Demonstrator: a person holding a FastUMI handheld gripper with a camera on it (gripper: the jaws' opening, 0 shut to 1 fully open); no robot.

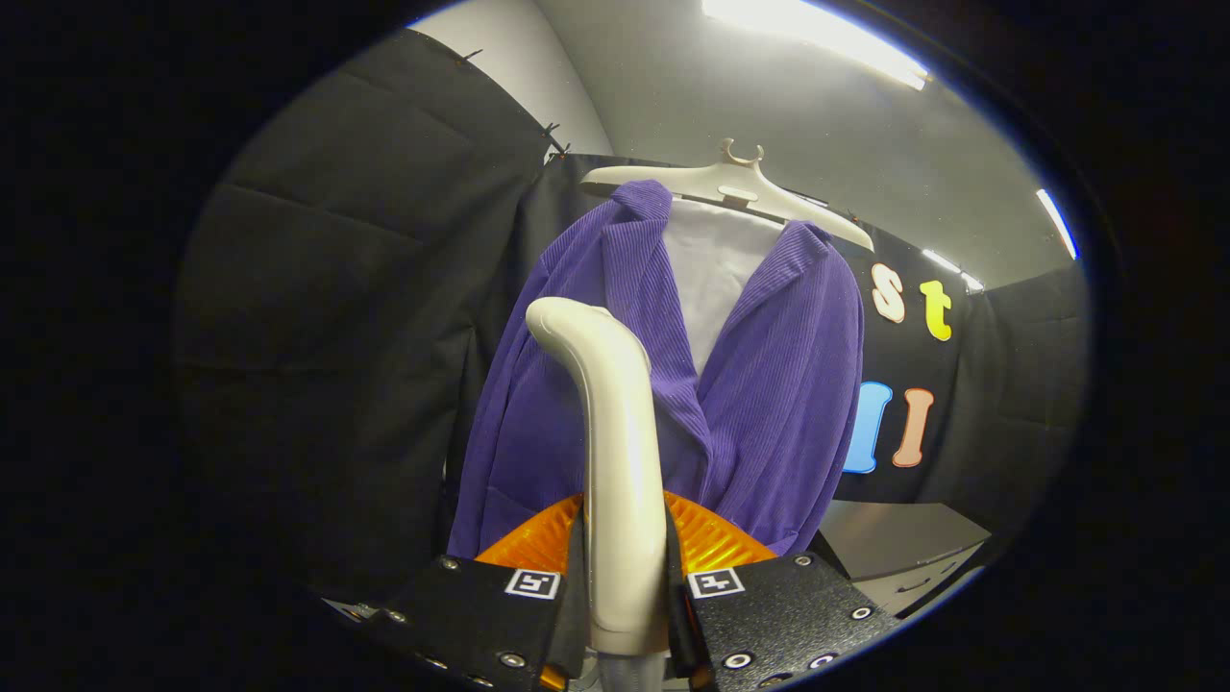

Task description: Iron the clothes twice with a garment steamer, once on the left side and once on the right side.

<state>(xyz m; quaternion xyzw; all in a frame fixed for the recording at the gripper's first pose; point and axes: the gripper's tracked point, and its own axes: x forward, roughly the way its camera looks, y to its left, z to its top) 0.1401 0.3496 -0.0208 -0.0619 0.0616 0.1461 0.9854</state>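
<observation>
A purple ribbed jacket (769,384) over a white shirt (716,279) hangs on a pale hanger (730,187) straight ahead of the fingers. My gripper (625,586) is shut on the cream steamer handle (615,452), both fingers pressing its sides. The handle rises upright between them and curves at its top toward the jacket's left front panel. Whether the steamer head touches the cloth is hidden behind the handle. An orange ribbed part (716,543) shows low behind the handle, in front of the jacket's hem.
Black cloth walls (336,317) close in to the left of and behind the garment. A grey cabinet or table top (898,543) stands low to the right of the jacket. Ceiling lights (817,34) glow above.
</observation>
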